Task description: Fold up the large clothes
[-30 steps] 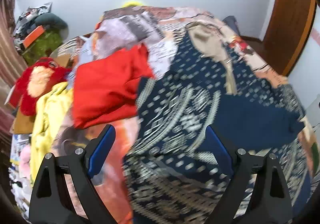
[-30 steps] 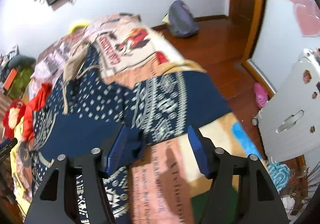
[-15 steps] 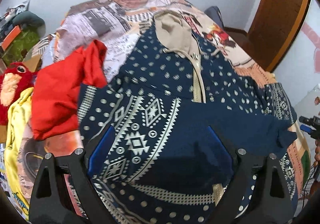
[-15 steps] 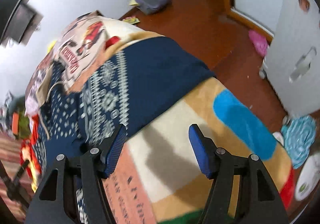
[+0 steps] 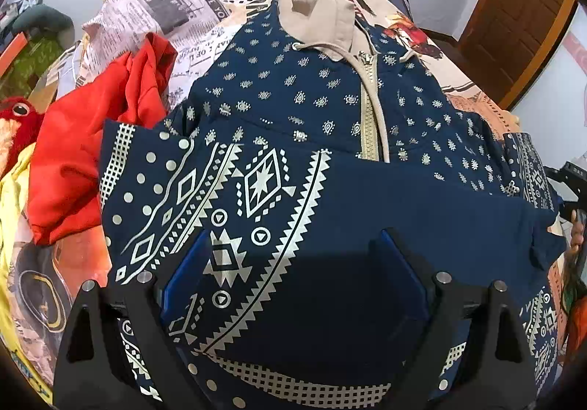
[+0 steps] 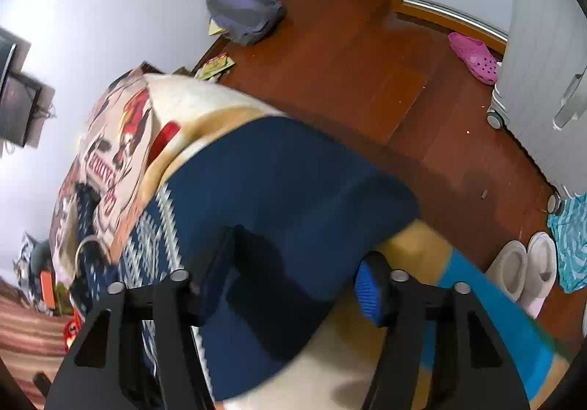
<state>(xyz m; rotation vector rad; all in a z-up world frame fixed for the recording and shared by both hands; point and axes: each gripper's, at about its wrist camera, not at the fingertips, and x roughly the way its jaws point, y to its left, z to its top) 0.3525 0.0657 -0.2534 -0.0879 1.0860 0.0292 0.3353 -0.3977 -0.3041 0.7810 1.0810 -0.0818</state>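
A navy zip hoodie (image 5: 315,109) with a white geometric print and a beige hood (image 5: 315,17) lies flat on the bed. One sleeve (image 5: 385,212) is folded across its front. My left gripper (image 5: 293,274) is open and empty, just above that folded sleeve. In the right wrist view the other sleeve (image 6: 286,190) lies spread toward the bed's edge. My right gripper (image 6: 293,281) is open and empty, low over that sleeve's cuff end.
A red garment (image 5: 95,146), a yellow one (image 5: 11,197) and a red plush toy (image 5: 14,116) lie left of the hoodie. Right of the bed is wooden floor (image 6: 367,54) with a grey bag (image 6: 242,10), a pink shoe (image 6: 473,58), slippers (image 6: 521,274) and a white cabinet (image 6: 543,43).
My left gripper has moved right, from over the red garment to over the hoodie's folded sleeve. My right gripper has swung right and down onto the other sleeve's outer end.
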